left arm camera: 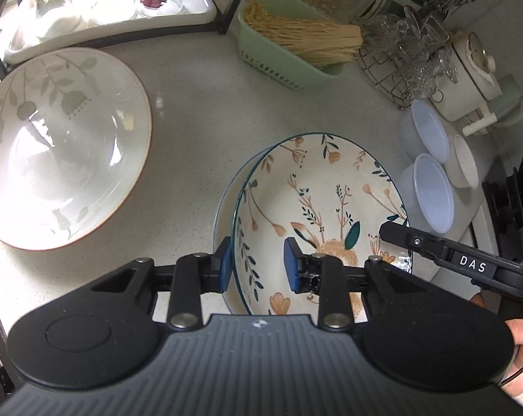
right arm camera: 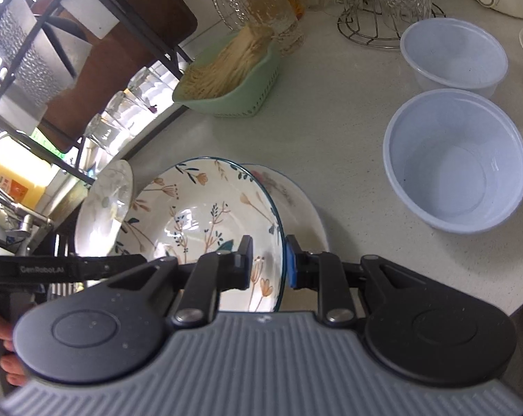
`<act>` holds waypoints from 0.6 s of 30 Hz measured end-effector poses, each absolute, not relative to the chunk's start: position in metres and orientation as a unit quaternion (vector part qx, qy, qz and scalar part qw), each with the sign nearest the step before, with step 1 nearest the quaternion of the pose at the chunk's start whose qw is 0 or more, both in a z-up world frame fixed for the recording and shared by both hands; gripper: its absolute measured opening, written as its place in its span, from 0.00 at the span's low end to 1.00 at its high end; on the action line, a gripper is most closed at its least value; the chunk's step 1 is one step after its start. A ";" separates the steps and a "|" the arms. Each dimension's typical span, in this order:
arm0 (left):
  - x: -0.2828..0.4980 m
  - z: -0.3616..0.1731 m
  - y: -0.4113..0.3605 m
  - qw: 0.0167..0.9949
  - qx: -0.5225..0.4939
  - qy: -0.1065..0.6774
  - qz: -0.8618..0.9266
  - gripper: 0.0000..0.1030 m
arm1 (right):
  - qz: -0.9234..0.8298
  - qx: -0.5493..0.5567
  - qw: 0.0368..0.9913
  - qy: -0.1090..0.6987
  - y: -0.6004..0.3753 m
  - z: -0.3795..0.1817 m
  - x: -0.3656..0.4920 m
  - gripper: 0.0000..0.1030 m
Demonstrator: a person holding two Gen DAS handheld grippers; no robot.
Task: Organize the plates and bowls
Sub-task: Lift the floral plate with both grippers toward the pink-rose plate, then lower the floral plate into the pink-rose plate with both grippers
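Between my left claw's (left arm camera: 258, 263) pads sits the near-left rim of the floral bowl (left arm camera: 317, 215): one blue pad outside the wall, one inside, narrow gap, clamped on the rim. My right claw (right arm camera: 269, 262) grips the same floral bowl (right arm camera: 206, 222) at its opposite rim, pads tight either side of the wall. Bowl is tilted, carried by both claws above the countertop (left arm camera: 199, 131).

Directly behind the bowl, partly hidden: a pale plate (right arm camera: 296, 197) with a faint flower print. Cannot tell if bowl and plate touch.

Left of my left claw, well apart: large white leaf-print bowl (left arm camera: 60, 152), flat on the counter. Ahead-right of my right claw: two pale blue plastic bowls (right arm camera: 455, 163), side by side, upright. Farther ahead: green basket (left arm camera: 296, 55) with dry noodles, wire rack of glassware (left arm camera: 407, 55), tray with upturned glasses (left arm camera: 105, 10).
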State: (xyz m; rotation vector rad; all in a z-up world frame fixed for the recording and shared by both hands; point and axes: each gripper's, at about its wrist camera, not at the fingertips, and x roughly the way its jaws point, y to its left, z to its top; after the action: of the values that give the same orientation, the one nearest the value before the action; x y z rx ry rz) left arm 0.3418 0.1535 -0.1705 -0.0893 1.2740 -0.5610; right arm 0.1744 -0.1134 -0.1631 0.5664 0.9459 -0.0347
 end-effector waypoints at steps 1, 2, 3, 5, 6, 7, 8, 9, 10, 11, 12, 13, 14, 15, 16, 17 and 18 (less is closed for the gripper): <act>0.342 -0.170 0.151 0.766 -0.036 0.587 -0.258 0.33 | -0.017 0.269 0.851 0.451 -0.115 -0.165 0.175 0.23; 0.342 -0.170 0.148 0.766 -0.032 0.589 -0.258 0.33 | -0.018 0.267 0.851 0.452 -0.116 -0.167 0.175 0.23; 0.343 -0.170 0.145 0.765 -0.029 0.589 -0.258 0.33 | -0.019 0.263 0.852 0.452 -0.117 -0.168 0.176 0.23; 0.343 -0.170 0.140 0.765 -0.020 0.589 -0.259 0.33 | -0.018 0.261 0.853 0.452 -0.120 -0.169 0.176 0.23; 0.343 -0.170 0.138 0.765 -0.016 0.589 -0.259 0.33 | -0.018 0.261 0.853 0.451 -0.121 -0.169 0.176 0.23; 0.344 -0.169 0.136 0.765 -0.011 0.590 -0.257 0.33 | -0.016 0.263 0.853 0.450 -0.122 -0.170 0.176 0.23; 0.344 -0.169 0.135 0.765 -0.007 0.591 -0.256 0.33 | -0.014 0.266 0.853 0.449 -0.123 -0.170 0.176 0.23; 0.343 -0.169 0.134 0.766 -0.004 0.590 -0.255 0.33 | -0.014 0.268 0.853 0.447 -0.124 -0.170 0.176 0.23; 0.342 -0.169 0.135 0.765 -0.003 0.592 -0.254 0.33 | -0.014 0.270 0.853 0.446 -0.124 -0.170 0.177 0.23; 0.341 -0.169 0.136 0.765 -0.002 0.593 -0.253 0.33 | -0.014 0.272 0.853 0.445 -0.125 -0.170 0.177 0.23; 0.340 -0.169 0.137 0.764 -0.001 0.594 -0.253 0.33 | -0.014 0.272 0.853 0.444 -0.125 -0.170 0.177 0.23; 0.339 -0.169 0.137 0.763 0.000 0.595 -0.252 0.33 | -0.015 0.271 0.854 0.443 -0.125 -0.170 0.178 0.23; 0.339 -0.169 0.137 0.763 0.001 0.596 -0.251 0.33 | -0.015 0.269 0.855 0.443 -0.124 -0.170 0.178 0.23; 0.338 -0.169 0.136 0.763 0.003 0.597 -0.250 0.33 | -0.015 0.265 0.856 0.443 -0.123 -0.169 0.179 0.23; 0.338 -0.168 0.136 0.762 0.004 0.598 -0.248 0.33 | -0.014 0.263 0.857 0.443 -0.123 -0.170 0.180 0.23; 0.337 -0.169 0.137 0.762 0.003 0.599 -0.246 0.33 | -0.014 0.262 0.856 0.444 -0.123 -0.170 0.180 0.23; 0.337 -0.169 0.137 0.761 0.003 0.600 -0.245 0.33 | -0.013 0.262 0.856 0.445 -0.123 -0.171 0.181 0.23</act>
State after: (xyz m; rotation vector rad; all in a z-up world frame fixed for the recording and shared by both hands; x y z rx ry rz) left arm 0.3366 0.1368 -0.1687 0.0064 1.3066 -0.5327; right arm 0.1810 -0.1225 -0.1710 0.5515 0.9355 -0.0277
